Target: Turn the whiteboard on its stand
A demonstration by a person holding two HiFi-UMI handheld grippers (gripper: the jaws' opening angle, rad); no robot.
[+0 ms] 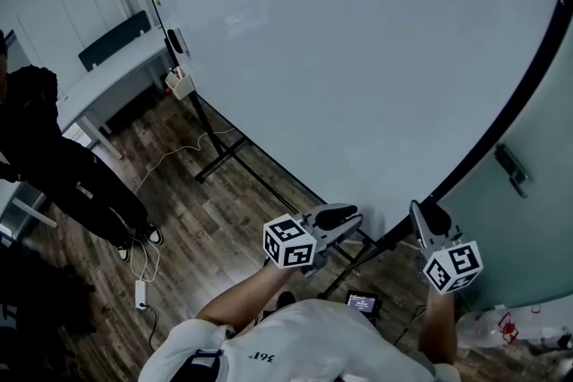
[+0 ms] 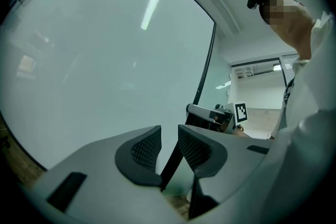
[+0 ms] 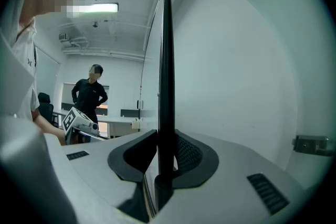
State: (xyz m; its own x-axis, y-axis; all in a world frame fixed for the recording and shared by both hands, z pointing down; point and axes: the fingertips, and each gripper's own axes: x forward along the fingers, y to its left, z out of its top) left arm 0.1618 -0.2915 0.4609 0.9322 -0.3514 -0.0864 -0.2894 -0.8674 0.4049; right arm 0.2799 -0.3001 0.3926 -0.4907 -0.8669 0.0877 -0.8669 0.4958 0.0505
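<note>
The big whiteboard with its black frame stands on a black stand and fills most of the head view. My right gripper is at the board's near side edge. In the right gripper view that black edge runs upright between the jaws, and the right gripper is shut on it. My left gripper is held level close to the white face, near the board's lower corner. The left gripper stands open with a narrow gap, and only a dark stand bar shows beyond it.
A person in black stands at the left on the wood floor, next to a white desk. A cable and power strip lie on the floor. A glass wall with a handle is close behind the board's right edge.
</note>
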